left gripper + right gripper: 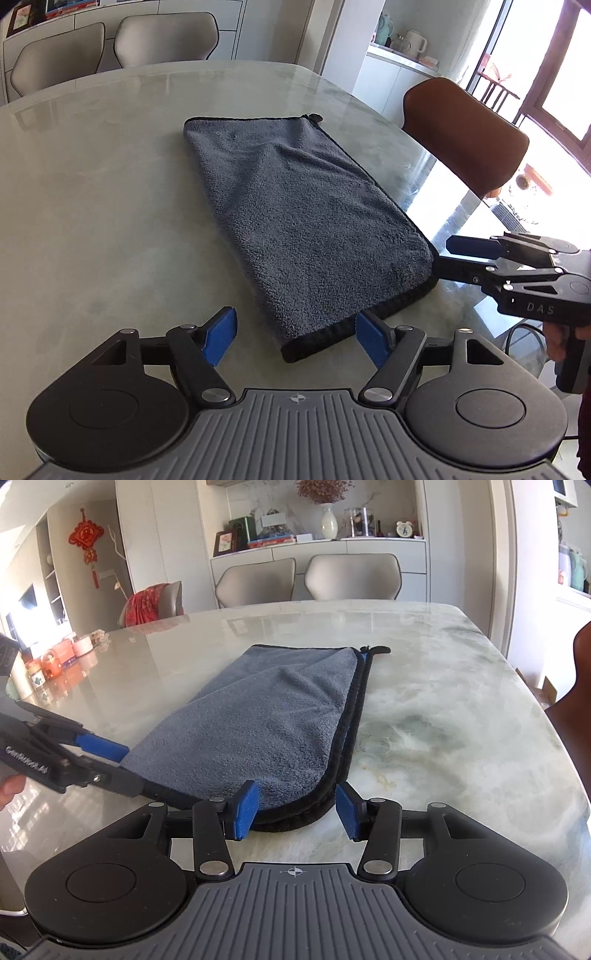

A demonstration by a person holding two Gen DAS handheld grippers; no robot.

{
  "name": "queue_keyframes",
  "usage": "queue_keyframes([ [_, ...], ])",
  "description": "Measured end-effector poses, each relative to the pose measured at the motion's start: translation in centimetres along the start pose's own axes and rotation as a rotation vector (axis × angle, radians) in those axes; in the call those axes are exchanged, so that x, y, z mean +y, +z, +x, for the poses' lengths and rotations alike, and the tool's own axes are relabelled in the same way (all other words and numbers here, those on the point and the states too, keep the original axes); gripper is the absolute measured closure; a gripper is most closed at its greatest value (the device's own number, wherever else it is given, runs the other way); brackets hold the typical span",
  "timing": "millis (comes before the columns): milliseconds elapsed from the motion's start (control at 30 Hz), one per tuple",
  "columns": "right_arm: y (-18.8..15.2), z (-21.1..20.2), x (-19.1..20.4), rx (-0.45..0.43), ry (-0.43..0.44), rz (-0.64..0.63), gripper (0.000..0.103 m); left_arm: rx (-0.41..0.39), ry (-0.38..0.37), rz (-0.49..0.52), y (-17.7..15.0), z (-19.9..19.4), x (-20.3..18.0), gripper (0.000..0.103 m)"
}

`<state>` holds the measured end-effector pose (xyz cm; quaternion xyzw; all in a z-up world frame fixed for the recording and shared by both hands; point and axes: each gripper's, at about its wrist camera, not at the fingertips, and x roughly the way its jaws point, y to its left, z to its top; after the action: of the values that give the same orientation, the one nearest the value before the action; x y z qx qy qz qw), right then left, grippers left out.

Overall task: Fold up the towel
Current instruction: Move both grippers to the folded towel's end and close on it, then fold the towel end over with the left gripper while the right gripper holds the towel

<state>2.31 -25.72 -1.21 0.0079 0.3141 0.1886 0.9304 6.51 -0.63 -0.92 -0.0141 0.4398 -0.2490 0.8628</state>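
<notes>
Grey fleecy towel (295, 221), black-hemmed, folded into a long rectangle on glossy marble tabletop (92, 184). My left gripper (295, 338) and right gripper (295, 810): fingers apart, empty.

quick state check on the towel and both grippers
grey towel: folded once, flat on the marble table, black edges stacked
left gripper: open, at the near corner, holding nothing
right gripper: open, straddling the stacked edge, not clamped

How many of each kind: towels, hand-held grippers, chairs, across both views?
Towel: 1, grey, folded once, on the table.
Hand-held grippers: 2, left and right, both open.
Chairs: 4, two beige, one brown, one with red cloth.
Total: 7
</notes>
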Motion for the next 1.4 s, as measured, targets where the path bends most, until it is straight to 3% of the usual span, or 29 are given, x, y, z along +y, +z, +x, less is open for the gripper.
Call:
queue_keyframes([
  [33, 0.0, -0.1, 0.1, -0.003, 0.002, -0.001, 0.055, 0.010, -0.023, -0.007, 0.3, 0.2, 0.0, 0.059],
  [67, -0.1, -0.2, 0.2, -0.011, 0.006, -0.010, 0.055, 0.015, -0.033, -0.011, 0.5, 0.3, -0.1, 0.063],
  [133, -0.3, -0.3, 0.8, -0.018, 0.013, -0.038, 0.055, 0.006, -0.029, -0.007, 0.9, 0.5, -0.2, 0.088],
  [300, -0.9, -0.3, 3.2, -0.022, 0.049, -0.164, 0.055, -0.001, -0.091, -0.099, 2.2, 0.2, 0.9, 0.091],
  [567, -1.6, 0.8, 8.6, -0.066, 0.037, -0.483, 0.055, -0.031, -0.119, -0.125, 3.8, -0.6, 0.7, 0.091],
  [767, -1.6, 2.6, 9.9, -0.064, -0.023, -0.557, 0.055, -0.033, -0.132, -0.128, 4.2, -0.7, 0.8, 0.090],
  [800, -1.4, 2.7, 9.5, -0.060, -0.022, -0.532, 0.061, -0.037, -0.123, -0.112, 4.2, -0.8, 0.7, 0.085],
  [833, -1.2, 2.9, 9.1, -0.056, -0.021, -0.506, 0.082, -0.043, -0.105, -0.074, 4.0, -1.1, 0.4, 0.073],
  [867, -0.8, 3.0, 8.5, -0.044, 0.007, -0.461, 0.094, -0.057, -0.088, -0.042, 3.7, -1.4, 0.1, 0.065],
  [900, -0.7, 2.9, 8.2, -0.042, 0.017, -0.443, 0.095, -0.075, -0.069, -0.003, 3.3, -1.8, -0.2, 0.045],
  [933, -0.1, 2.8, 7.2, -0.050, 0.049, -0.359, 0.095, -0.110, -0.041, 0.058, 2.7, -2.3, -0.7, 0.033],
  [1233, 2.7, 1.4, 4.9, -0.071, 0.133, -0.240, 0.095, -0.356, 0.203, 0.663, -2.9, -4.2, -5.0, 0.031],
  [1333, 4.0, 1.4, 4.0, -0.056, 0.169, -0.169, 0.095, -0.387, 0.235, 0.809, -4.2, -3.2, -6.5, 0.031],
  [1400, 4.9, 1.5, 3.2, -0.042, 0.187, -0.114, 0.095, -0.403, 0.214, 0.858, -4.7, -2.9, -7.1, 0.031],
])
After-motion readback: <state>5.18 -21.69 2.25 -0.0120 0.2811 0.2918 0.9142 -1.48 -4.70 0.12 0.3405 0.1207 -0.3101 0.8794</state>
